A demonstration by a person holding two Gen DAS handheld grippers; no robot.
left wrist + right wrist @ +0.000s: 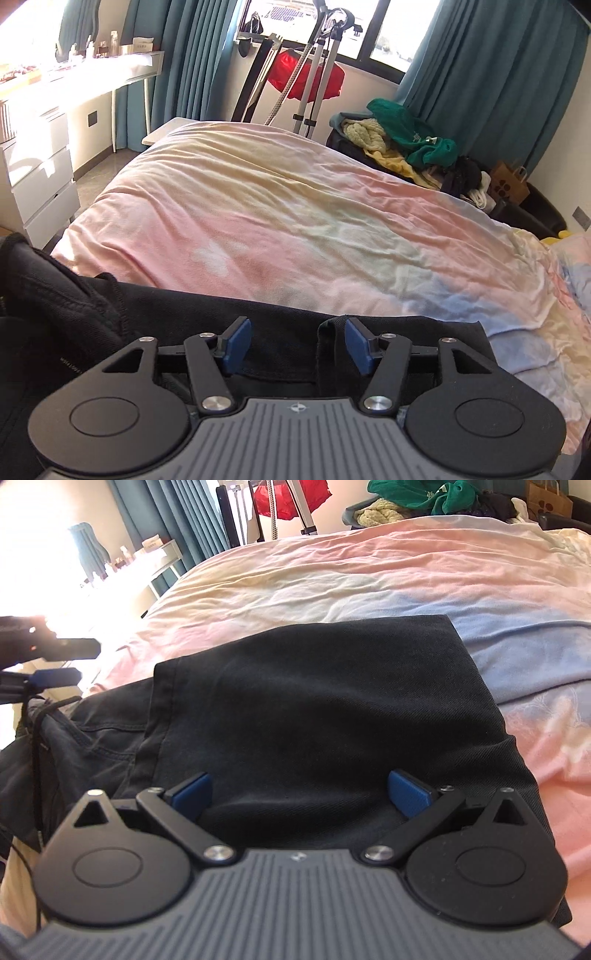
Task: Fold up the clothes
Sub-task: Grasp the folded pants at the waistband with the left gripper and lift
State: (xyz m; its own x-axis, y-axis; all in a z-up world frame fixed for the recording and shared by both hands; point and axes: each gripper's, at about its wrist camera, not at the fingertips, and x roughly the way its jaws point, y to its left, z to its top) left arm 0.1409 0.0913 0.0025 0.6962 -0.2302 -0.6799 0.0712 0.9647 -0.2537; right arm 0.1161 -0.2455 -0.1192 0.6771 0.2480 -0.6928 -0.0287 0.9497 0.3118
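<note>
You are working over the black trousers (314, 709), which are lying on the bed (277, 221) at its near edge, already doubled so that a flat panel is sitting on top of the waistband part with its drawcord (37, 716). That flat, squared lay looks deliberate: a smooth stack is giving you a clean edge for the next fold.

Your right claw (299, 794) is hovering low over the near end of the folded panel, jaws spread wide and gripping nothing, pointing along the fabric toward the far side of the bed. Your left claw (297, 345) is also standing apart and empty, just above the cloth, with a raised fold of fabric (328, 332) sitting beside its right pad. In the right wrist view, the left claw (66, 661) is showing at the left edge, level above the waistband.
</note>
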